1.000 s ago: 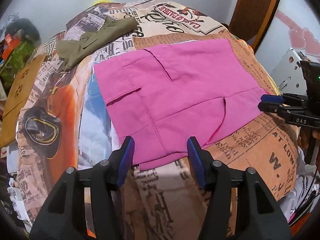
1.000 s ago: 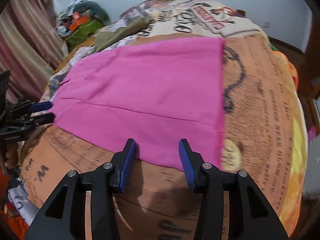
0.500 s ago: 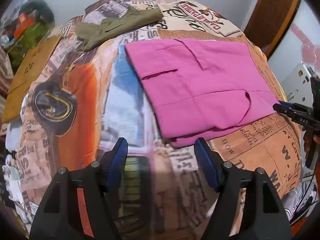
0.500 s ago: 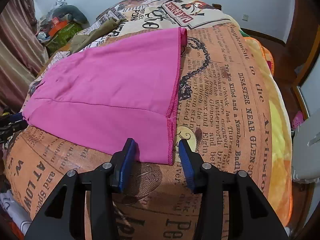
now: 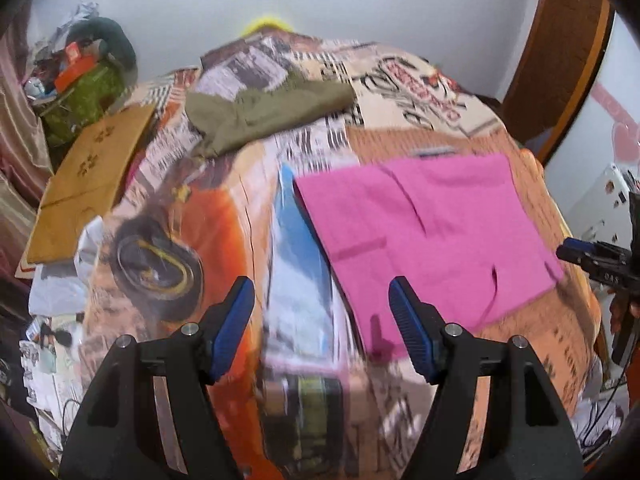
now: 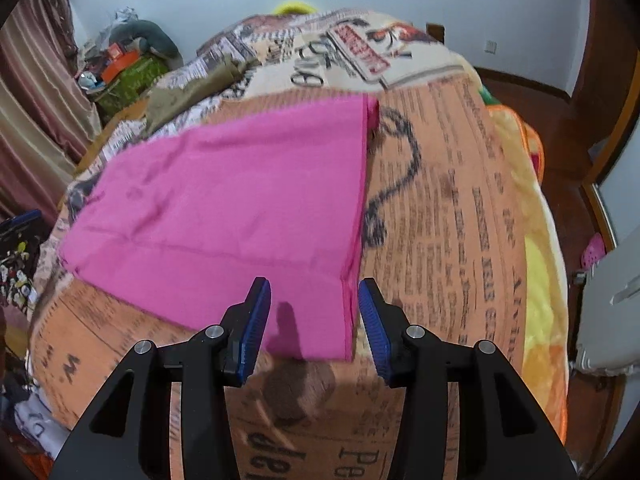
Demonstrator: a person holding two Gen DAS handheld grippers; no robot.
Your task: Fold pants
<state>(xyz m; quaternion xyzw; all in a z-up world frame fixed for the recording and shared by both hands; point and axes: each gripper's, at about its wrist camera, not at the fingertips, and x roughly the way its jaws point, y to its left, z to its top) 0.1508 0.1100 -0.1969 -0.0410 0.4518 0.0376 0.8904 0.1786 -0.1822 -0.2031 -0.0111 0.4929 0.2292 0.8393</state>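
Note:
The pink pants (image 5: pixel 424 236) lie folded flat on the printed bedspread (image 5: pixel 224 240); they also show in the right wrist view (image 6: pixel 232 204). My left gripper (image 5: pixel 322 324) is open and empty, above the bedspread just left of the pants' near left edge. My right gripper (image 6: pixel 314 320) is open and empty, over the pants' near right corner; its right finger lies past the hem. The right gripper also shows in the left wrist view (image 5: pixel 592 258) at the far right.
Olive-green pants (image 5: pixel 264 114) lie at the back of the bed. A flat brown cardboard piece (image 5: pixel 88 176) lies at the left edge, with a cluttered pile (image 5: pixel 80 76) behind it. A wooden door frame (image 5: pixel 560 52) stands at the right. The floor (image 6: pixel 560 152) lies beyond the bed's right side.
My left gripper has swung left, off the pants' near edge, and pulled back. My right gripper has shifted right along the near edge to the hem corner. Both have stayed open.

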